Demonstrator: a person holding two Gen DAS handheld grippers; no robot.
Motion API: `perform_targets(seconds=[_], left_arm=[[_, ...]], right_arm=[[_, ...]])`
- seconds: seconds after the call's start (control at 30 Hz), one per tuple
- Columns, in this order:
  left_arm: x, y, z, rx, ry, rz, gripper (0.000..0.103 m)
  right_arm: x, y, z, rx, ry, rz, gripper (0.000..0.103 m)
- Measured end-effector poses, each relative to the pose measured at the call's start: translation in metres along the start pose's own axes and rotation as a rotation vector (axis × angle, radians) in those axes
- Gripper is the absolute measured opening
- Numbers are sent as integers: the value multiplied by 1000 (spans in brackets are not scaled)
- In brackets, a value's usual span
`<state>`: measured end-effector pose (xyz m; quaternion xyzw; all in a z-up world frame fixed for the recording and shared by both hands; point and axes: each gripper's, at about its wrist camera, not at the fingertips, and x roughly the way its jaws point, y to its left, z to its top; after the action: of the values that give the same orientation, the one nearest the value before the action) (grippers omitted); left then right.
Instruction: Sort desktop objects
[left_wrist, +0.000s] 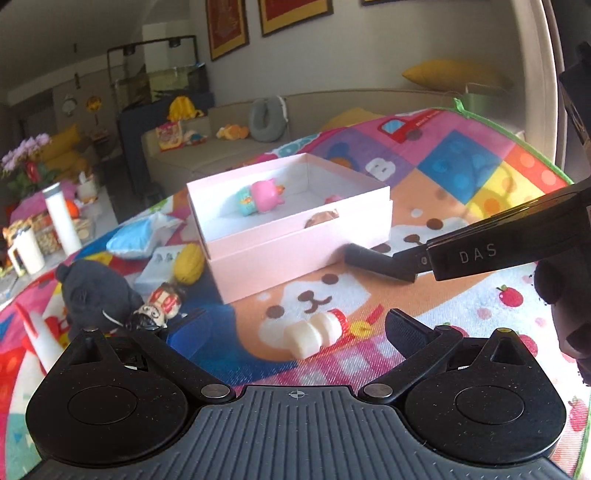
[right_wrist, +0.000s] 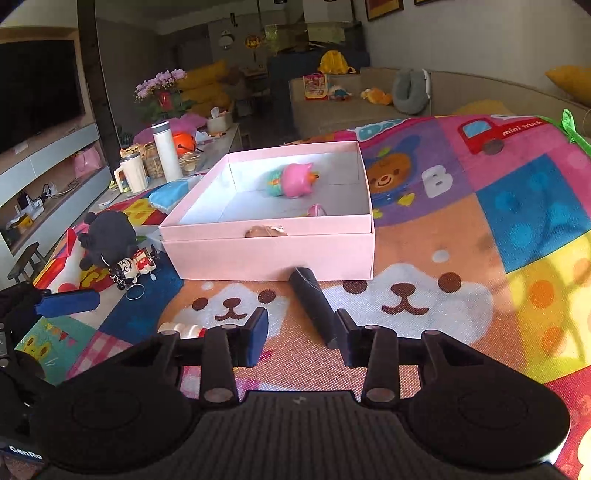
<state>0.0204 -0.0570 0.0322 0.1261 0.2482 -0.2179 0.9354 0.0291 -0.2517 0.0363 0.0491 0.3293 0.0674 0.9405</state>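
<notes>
A pink open box (left_wrist: 295, 254) (right_wrist: 273, 254) stands on the colourful play mat, holding a pink-and-teal toy (left_wrist: 260, 195) (right_wrist: 291, 181) and a small pink item (right_wrist: 317, 210). A small white bottle with a red cap (left_wrist: 317, 332) lies on the mat between my left gripper's open fingers (left_wrist: 291, 328). A black cylinder (right_wrist: 314, 306) (left_wrist: 373, 258) lies in front of the box, its near end by the right finger of my open right gripper (right_wrist: 301, 338). The right gripper's arm shows in the left wrist view (left_wrist: 517, 240).
Left of the box lie a black plush (left_wrist: 92, 291) (right_wrist: 107, 236), a panda keychain figure (left_wrist: 159, 306) (right_wrist: 135, 266), a yellow toy (left_wrist: 190, 262) and a blue pouch (left_wrist: 140, 236) (right_wrist: 173, 194). A side table with a white flask (right_wrist: 166, 151) and a sofa stand behind.
</notes>
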Motion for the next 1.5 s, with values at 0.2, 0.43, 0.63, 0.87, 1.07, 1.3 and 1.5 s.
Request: perform_targets(seconds=[0.2, 0.43, 0.63, 0.87, 1.07, 1.3, 1.5], left_arm=[[15, -11, 3, 48, 60, -17, 59], [21, -9, -3, 30, 98, -47, 58], [19, -7, -12, 24, 116, -96, 59], [-1, 23, -26, -67, 141, -31, 97], [-18, 55, -44, -150, 181, 14, 100], [-33, 74, -56, -194, 176, 44, 100], [-37, 75, -57, -219, 153, 32, 102]], right_arm=[[1, -12, -8, 56, 11, 0, 39], [2, -7, -9, 102, 41, 99, 39], [24, 5, -3, 226, 134, 293, 39], [51, 24, 1, 266, 198, 314, 39], [41, 68, 3, 53, 153, 280, 31], [19, 140, -14, -359, 67, 205, 22], [19, 114, -1, -154, 75, 234, 45]])
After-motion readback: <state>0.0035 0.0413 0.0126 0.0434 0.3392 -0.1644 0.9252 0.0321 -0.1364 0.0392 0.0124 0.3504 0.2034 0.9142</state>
